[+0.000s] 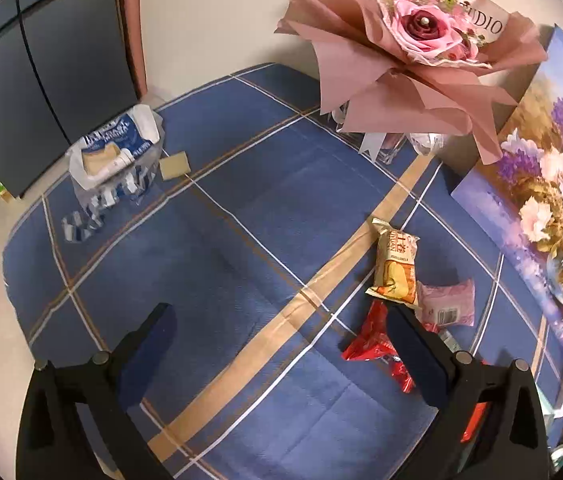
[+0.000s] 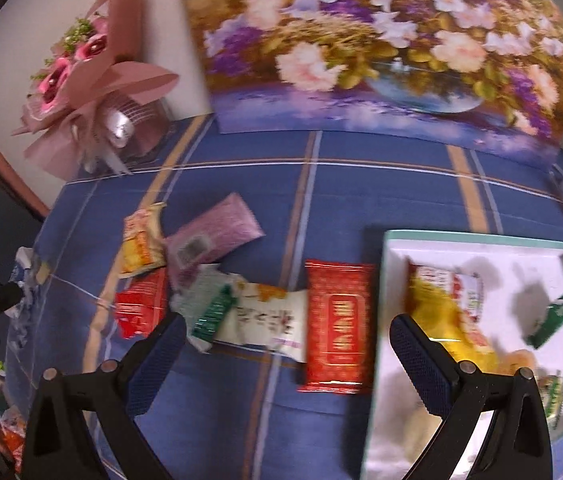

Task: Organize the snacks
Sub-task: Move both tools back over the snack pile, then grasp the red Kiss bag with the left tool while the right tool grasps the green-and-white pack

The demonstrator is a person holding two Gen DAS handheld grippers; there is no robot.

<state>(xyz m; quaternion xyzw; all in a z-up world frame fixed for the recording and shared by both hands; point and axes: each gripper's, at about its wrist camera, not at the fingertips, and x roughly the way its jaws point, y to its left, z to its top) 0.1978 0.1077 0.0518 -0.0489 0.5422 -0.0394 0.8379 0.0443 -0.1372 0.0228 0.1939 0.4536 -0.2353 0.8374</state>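
Note:
Snack packets lie on a blue plaid tablecloth [image 2: 361, 184]. In the right wrist view a red packet [image 2: 337, 324], a white packet [image 2: 265, 320], a green-striped one [image 2: 213, 312], a pink one [image 2: 213, 236], an orange-yellow one [image 2: 141, 240] and a small red one [image 2: 141, 304] lie in a loose row. A white box with a teal rim [image 2: 481, 236] at the right holds a yellow packet [image 2: 445, 304] and a green one [image 2: 557, 316]. My right gripper [image 2: 285, 344] is open and empty above the red packet. My left gripper [image 1: 281, 328] is open and empty, with the orange packet [image 1: 395, 264], pink packet [image 1: 447, 300] and a red packet [image 1: 377, 340] by its right finger.
A pink bouquet [image 1: 413, 48] stands at the back and a flower painting [image 2: 381, 40] leans against the wall. A torn blue-white bag [image 1: 113, 152] and a tan cracker [image 1: 175, 164] lie at the far left by a dark cabinet [image 1: 41, 72].

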